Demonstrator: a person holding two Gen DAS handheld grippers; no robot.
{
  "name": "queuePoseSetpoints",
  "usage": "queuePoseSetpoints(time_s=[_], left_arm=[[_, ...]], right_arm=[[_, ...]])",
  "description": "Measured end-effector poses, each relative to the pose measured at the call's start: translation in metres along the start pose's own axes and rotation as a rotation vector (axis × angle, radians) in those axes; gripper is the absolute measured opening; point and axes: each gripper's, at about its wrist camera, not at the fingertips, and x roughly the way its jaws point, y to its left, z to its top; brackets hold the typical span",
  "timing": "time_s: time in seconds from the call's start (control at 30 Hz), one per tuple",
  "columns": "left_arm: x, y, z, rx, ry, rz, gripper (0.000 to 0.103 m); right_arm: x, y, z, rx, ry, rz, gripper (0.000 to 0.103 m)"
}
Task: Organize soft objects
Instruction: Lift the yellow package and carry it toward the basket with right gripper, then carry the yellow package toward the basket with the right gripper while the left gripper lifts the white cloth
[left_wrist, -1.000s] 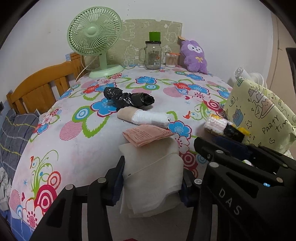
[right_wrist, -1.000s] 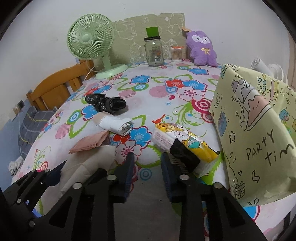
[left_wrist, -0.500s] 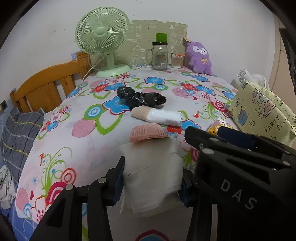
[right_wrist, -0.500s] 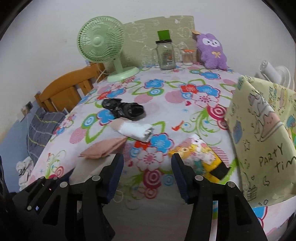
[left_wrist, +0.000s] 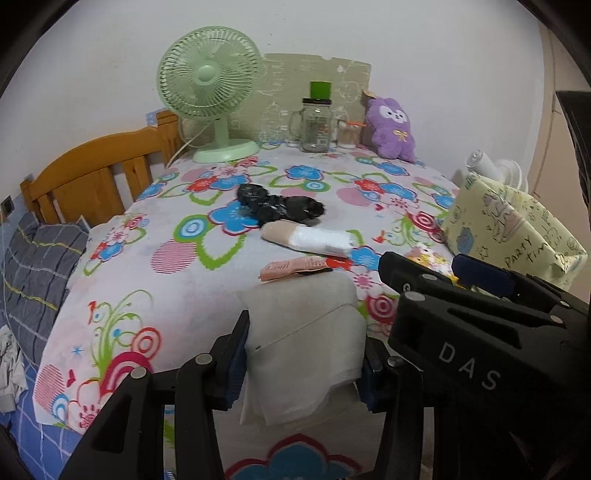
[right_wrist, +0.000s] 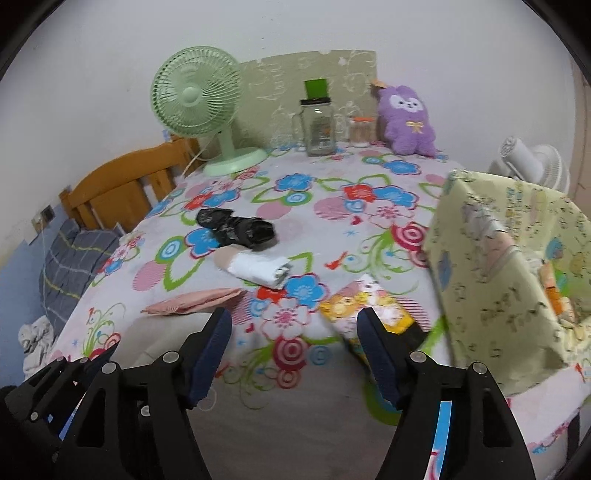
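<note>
1. My left claw (left_wrist: 303, 354) clamps a folded white cloth (left_wrist: 303, 332) at the table's near edge.
2. A pink packet (right_wrist: 192, 301) lies just beyond.
3. My right claw (right_wrist: 295, 339) is opening, empty, near a yellow tissue pack (right_wrist: 365, 302).

Flowered tablecloth (left_wrist: 177, 280), green fan (left_wrist: 210, 81) (purple plush (left_wrist: 391, 129))

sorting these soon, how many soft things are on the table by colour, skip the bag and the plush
black: 1 roll
white: 2, a roll and a cloth
pink: 1 pack
yellow: 1 pack
total: 5
</note>
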Motion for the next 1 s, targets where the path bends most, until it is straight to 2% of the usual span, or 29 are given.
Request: queuePoseSetpoints(time_s=[0.17, 0.57, 0.7, 0.9, 0.97, 1.0], left_arm=[[0.010, -0.011, 0.003, 0.017, 0.007, -0.024, 0.050], [0.045, -0.011, 0.014, 0.042, 0.048, -0.040, 0.050], [0.051, -0.010, 0.016, 0.041, 0.058, -0.047, 0.050], [0.053, -0.008, 0.017, 0.040, 0.063, -0.048, 0.050], [0.053, -0.009, 0.016, 0.041, 0.064, -0.047, 0.050], [0.053, -0.010, 0.016, 0.044, 0.063, -0.044, 0.050]], right_arm=[[-0.001, -0.012, -0.002, 0.037, -0.014, -0.048, 0.075], [0.025, -0.025, -0.007, 0.145, -0.003, -0.226, 0.091], [0.034, -0.026, -0.006, 0.145, 0.009, -0.234, 0.093], [0.046, -0.033, -0.008, 0.223, 0.066, -0.229, 0.093], [0.047, -0.033, -0.008, 0.215, 0.074, -0.226, 0.092], [0.046, -0.032, -0.008, 0.213, 0.073, -0.226, 0.087]])
